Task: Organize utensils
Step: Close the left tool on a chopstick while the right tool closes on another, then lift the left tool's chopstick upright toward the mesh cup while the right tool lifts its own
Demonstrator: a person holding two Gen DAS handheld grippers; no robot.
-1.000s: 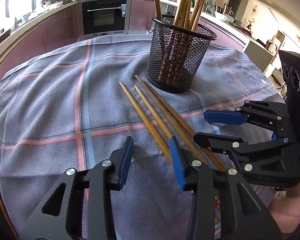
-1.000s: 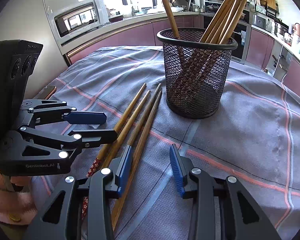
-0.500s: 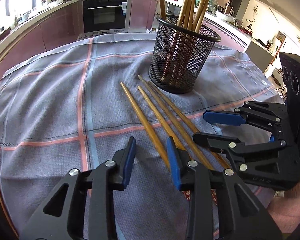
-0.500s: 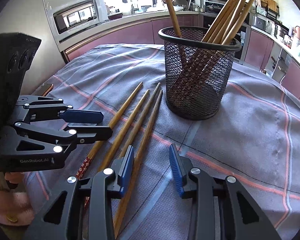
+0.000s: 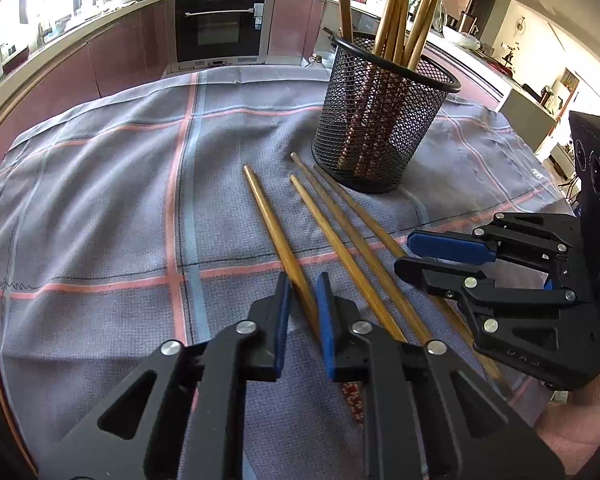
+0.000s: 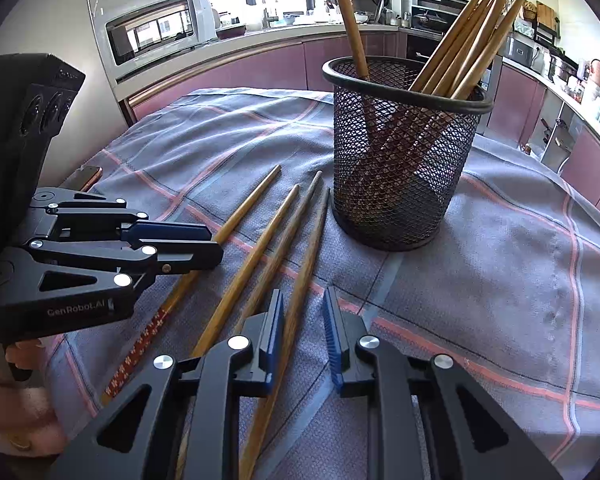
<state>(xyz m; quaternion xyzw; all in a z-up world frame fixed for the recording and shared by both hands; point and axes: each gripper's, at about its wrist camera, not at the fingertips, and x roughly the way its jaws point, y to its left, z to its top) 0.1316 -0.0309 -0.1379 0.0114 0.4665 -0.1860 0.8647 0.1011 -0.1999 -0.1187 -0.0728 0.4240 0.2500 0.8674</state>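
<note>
Several wooden chopsticks lie side by side on the checked cloth [image 5: 100, 200]. A black mesh holder [image 5: 380, 120] [image 6: 400, 160] behind them has more chopsticks standing in it. My left gripper [image 5: 302, 280] [image 6: 216, 245] straddles the leftmost chopstick [image 5: 268, 212]. Its jaws are closing, with a thin sliver of gap still beside the stick. My right gripper [image 6: 302, 296] [image 5: 403, 253] straddles the rightmost chopstick [image 6: 314, 240]. Its jaws are closing too, and cloth shows between the stick and the right pad. The two middle chopsticks lie untouched between the grippers.
A phone [image 6: 88, 176] lies near the table's left edge in the right wrist view. Kitchen counters and a built-in oven [image 5: 220, 28] ring the table. The cloth stretches bare to the left [image 5: 80, 240] and to the right of the holder [image 6: 520, 260].
Both grippers' jaws have narrowed from wide apart to a slim gap around one chopstick each. Neither hand has shifted noticeably, and the chopsticks lie where they were.
</note>
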